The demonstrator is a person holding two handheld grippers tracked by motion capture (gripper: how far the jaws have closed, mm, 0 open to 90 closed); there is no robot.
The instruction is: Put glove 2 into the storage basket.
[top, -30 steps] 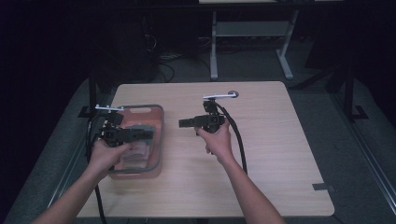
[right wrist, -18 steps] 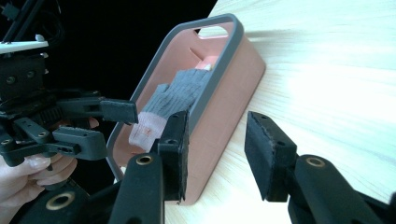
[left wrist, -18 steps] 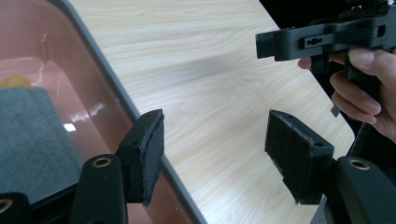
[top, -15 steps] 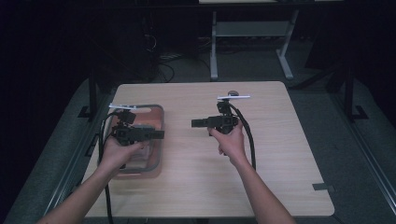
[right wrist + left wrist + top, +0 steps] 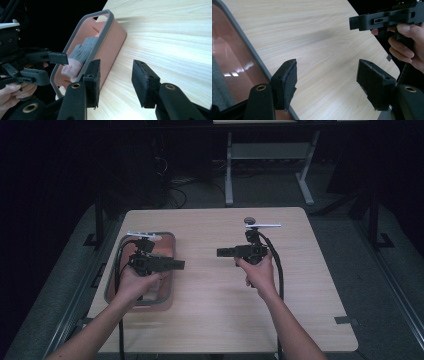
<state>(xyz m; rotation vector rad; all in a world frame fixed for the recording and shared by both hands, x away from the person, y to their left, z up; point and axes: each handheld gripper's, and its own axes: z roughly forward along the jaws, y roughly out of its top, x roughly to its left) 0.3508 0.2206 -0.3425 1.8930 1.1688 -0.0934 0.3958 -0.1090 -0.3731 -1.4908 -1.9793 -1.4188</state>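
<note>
Surface (image 5: 220,310) mostly bare. Pink bin (image 5: 165,292) near left edge, grey-and-pink cloth, maybe sock (image 5: 80,56), inside. My left gripper (image 5: 327,82) over bin's right rim, fingers apart, just been opening, nothing between. Right gripper (image 5: 115,80) mid-surface, facing bin, fingers part-open, empty. I judge: approach step. Next: dip left fingers into bin, close on cloth.

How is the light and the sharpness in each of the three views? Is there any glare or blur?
High view: the table is evenly lit, the room around it nearly black, all slightly soft. Left gripper view: bright glare patches on the pink bin wall; the near claw pads are a little soft. Right gripper view: the wood is overexposed to pale, and the bin's far end looks blurred.
</note>
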